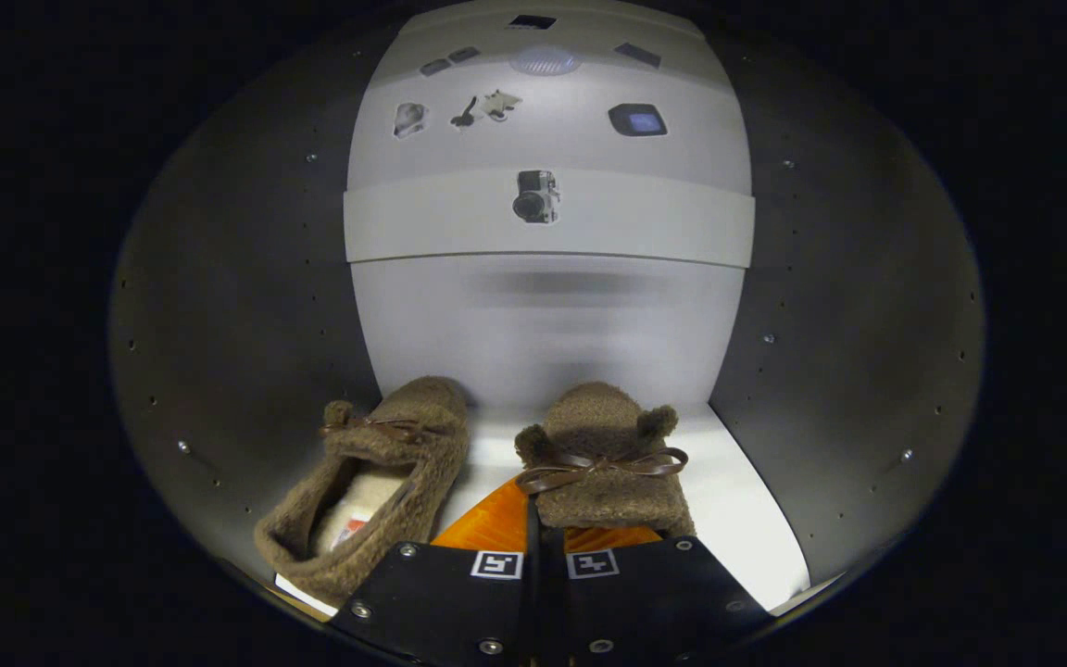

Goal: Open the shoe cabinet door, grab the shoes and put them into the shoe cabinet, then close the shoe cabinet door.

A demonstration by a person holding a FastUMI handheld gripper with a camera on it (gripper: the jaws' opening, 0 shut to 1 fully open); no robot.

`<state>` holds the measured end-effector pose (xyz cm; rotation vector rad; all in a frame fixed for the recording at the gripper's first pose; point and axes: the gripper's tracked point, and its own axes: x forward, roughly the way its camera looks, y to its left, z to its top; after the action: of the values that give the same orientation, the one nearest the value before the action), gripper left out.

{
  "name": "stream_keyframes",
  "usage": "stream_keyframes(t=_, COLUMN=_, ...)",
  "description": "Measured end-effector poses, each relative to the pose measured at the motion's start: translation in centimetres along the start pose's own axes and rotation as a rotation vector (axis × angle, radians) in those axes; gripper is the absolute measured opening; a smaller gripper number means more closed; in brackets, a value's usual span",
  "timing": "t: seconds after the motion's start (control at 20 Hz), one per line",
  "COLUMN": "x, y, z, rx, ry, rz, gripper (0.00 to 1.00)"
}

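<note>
The right slipper (603,459) was held pinched by the gripper (533,533) inside the shoe cabinet (219,306), toe pointing inward, beside the left slipper (376,482).

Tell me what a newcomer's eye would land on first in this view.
Two fuzzy brown slippers sit side by side on the white shelf inside the cabinet: the left slipper lies free beside the fingers, and the right slipper is just ahead of the gripper, whose fingers look closed on its heel edge. Beyond them, on the pale back wall, a small camera sticker stands out below other stickers.
</note>
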<state>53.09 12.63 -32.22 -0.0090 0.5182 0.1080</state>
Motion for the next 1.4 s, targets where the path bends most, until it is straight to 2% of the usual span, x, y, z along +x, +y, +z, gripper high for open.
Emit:
stream_keyframes(t=0.35, x=1.7, y=-0.3, z=-0.2, rx=0.027, ry=0.016, rz=-0.008, gripper=0.04)
stream_keyframes(t=0.55, x=1.0, y=0.0, z=-0.7, rx=0.068, ry=0.054, rz=-0.012, gripper=0.15)
stream_keyframes(t=0.65, x=0.1, y=0.2, z=-0.7, rx=0.046, ry=0.052, rz=-0.02, gripper=0.31)
stream_keyframes(t=0.7, x=-0.4, y=0.4, z=-0.6, rx=0.032, ry=0.046, rz=-0.02, gripper=0.45)
stream_keyframes(t=0.8, x=-1.6, y=0.6, z=-0.4, rx=-0.008, ry=0.033, rz=-0.036, gripper=0.58)
stream_keyframes(t=0.9, x=-2.8, y=0.3, z=-0.3, rx=-0.044, ry=0.021, rz=-0.063, gripper=0.66)
stream_keyframes(t=1.1, x=-5.9, y=0.1, z=-1.1, rx=-0.038, ry=0.018, rz=-0.07, gripper=0.81)
stream_keyframes(t=1.4, x=-11.7, y=0.0, z=-1.3, rx=-0.055, ry=-0.029, rz=-0.099, gripper=0.89)
